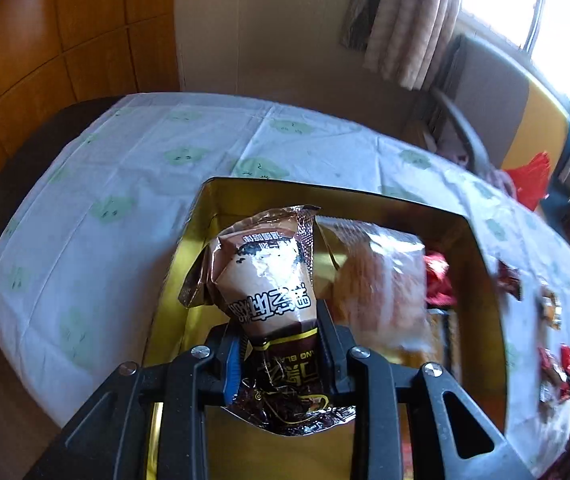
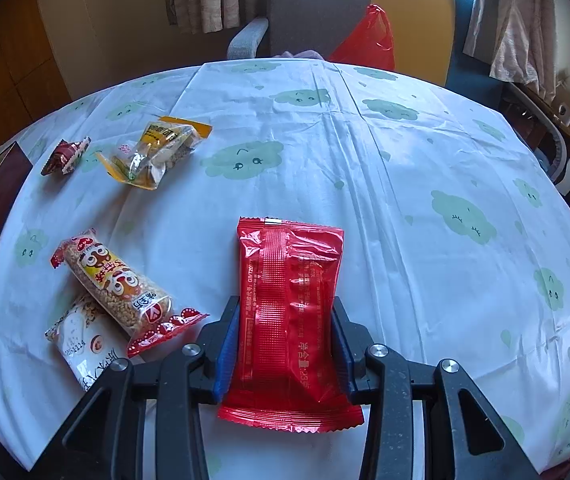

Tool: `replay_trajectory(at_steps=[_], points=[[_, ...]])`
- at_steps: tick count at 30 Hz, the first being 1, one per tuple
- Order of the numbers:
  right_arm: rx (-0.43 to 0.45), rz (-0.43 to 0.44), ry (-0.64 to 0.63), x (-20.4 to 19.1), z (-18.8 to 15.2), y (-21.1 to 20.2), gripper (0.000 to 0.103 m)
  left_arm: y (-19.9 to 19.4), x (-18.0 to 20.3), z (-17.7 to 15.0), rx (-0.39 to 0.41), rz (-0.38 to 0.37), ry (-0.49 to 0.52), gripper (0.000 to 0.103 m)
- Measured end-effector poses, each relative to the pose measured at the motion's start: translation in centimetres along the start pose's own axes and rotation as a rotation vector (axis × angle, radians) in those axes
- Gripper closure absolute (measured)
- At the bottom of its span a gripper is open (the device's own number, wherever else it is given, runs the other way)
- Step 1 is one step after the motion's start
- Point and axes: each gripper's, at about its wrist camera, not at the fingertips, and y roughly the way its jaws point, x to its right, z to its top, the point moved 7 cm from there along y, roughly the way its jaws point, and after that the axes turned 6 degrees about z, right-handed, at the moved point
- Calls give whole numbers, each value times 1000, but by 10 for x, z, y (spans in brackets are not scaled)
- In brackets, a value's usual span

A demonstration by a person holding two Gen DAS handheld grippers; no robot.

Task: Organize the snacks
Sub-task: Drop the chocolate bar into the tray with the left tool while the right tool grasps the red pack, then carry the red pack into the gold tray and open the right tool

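At lower centre of the left wrist view, the left gripper [image 1: 281,320] is clamped on a brown-and-tan snack packet [image 1: 267,276], its pads pressing the packet's sides. The packet hangs over the gold interior of an open box [image 1: 485,280], which occupies the middle of the frame on the cloud-print tablecloth [image 1: 125,160]. A clear-wrapped snack [image 1: 381,276] lies inside the box, right of the packet. At lower centre of the right wrist view, the right gripper [image 2: 286,316] is clamped on a red foil packet [image 2: 289,300] above the cloth. At lower left lie a puffed-grain bar [image 2: 121,280] overlapping a white packet [image 2: 81,340]. At upper left lie a yellow-edged clear packet [image 2: 157,152] and, beside it, a small dark red candy [image 2: 65,156].
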Motion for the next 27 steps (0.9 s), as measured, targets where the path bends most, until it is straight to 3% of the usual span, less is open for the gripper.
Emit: replay_trajectory(at_steps=[5, 9, 22, 27], points=[[4, -5, 5, 0, 0, 0, 61, 42, 13, 20, -47, 34, 23, 68], [7, -1, 8, -1, 0, 0, 60, 52, 11, 19, -83, -1, -37, 65], [25, -5, 8, -1, 1, 0, 58, 3, -3, -1, 38, 83, -100, 64], [29, -7, 6, -1, 1, 0, 58, -6, -5, -28, -10, 111, -92, 68]])
